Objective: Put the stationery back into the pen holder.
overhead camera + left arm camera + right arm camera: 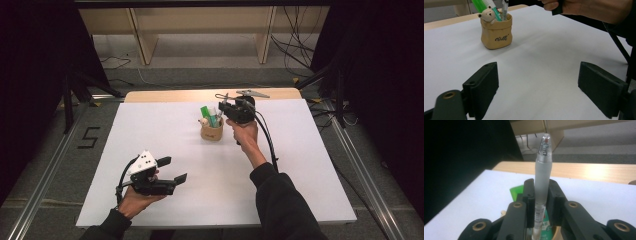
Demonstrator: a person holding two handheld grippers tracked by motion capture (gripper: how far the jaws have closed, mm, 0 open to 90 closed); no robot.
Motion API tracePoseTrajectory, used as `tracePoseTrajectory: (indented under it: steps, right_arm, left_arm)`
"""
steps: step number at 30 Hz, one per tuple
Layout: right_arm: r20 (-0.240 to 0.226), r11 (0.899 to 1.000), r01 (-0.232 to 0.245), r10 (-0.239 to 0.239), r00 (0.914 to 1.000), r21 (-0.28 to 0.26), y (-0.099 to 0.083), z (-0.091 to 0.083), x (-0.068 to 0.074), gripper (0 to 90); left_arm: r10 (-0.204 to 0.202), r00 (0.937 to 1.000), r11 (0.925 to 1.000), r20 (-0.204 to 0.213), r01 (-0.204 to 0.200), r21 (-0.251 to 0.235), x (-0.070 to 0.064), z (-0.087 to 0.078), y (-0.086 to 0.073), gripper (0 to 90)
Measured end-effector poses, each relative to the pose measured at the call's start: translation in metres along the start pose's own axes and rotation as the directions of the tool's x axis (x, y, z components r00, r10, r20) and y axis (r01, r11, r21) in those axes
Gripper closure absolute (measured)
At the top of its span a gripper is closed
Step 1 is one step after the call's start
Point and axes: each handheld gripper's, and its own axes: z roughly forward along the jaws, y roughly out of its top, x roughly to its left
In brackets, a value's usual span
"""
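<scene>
Over the small tan sack-shaped pen holder [212, 131] near the far middle of the white table [150, 130], your right gripper [223, 106] has its black jaws clamped on a frosted, translucent pen with a clear rounded cap [542, 182]. That pen stands upright between the jaws in the right gripper view, its lower end running down toward the holder's mouth, with a green marker [206, 112] just beside it in the holder. Whether the tip is inside the holder or just above it cannot be told from these views.

You look to be mid-transfer at the holder, with the pen either going in or coming out; the pictures alone do not settle which. Either way, the next move calls for a straight vertical path, so the pen does not knock the green marker or tip the light holder over.

Your right forearm reaches forward and up, wrist raised, with the gripper pointing left over the holder.

Your left gripper [175, 169] rests low at the near left of the table, well apart from the holder, jaws spread wide and holding nothing. It points toward the holder, whose little bear figure [487, 14] sits at the rim.
</scene>
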Motion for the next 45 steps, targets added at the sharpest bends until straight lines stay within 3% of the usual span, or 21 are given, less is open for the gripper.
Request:
tracePoseTrajectory:
  steps: [4,9,23,26,33,45]
  right_arm:
    - [0.009,0.999,0.013,-0.013,0.9999,0.037,-0.005,0.007,0.0,79.8]
    - [0.045,0.993,0.084,-0.088,0.9951,0.089,-0.012,0.016,0.004,79.8]
    - [0.047,0.989,0.075,-0.081,0.9956,0.128,-0.017,0.023,0.003,78.3]
    - [0.033,0.99,0.057,-0.062,0.9975,0.125,-0.016,0.023,0.002,59.9]
    - [0.004,0.996,0.035,-0.036,0.9993,0.076,-0.007,0.007,0.0,43.8]
    - [-0.054,0.997,0.069,-0.068,0.9962,0.015,0.006,-0.033,0.006,36.0]
  left_arm:
    - [0.0,1.0,1.0,0.002,0.0,0.004,0.0,0.001,0.0,16.2]
    - [0.0,1.0,1.0,0.002,0.0,0.005,-0.001,0.002,-0.001,16.2]
    - [0.006,1.0,0.9999,0.003,-0.006,0.013,0.0,0.002,-0.001,16.3]
    - [0.005,1.0,0.9999,0.003,-0.005,0.011,0.0,0.002,-0.001,16.3]
    - [0.004,1.0,0.9999,0.001,-0.004,0.013,0.0,0.002,-0.001,16.2]
    - [-0.021,0.9998,0.9998,0.005,0.021,0.001,0.001,0.002,-0.001,16.2]
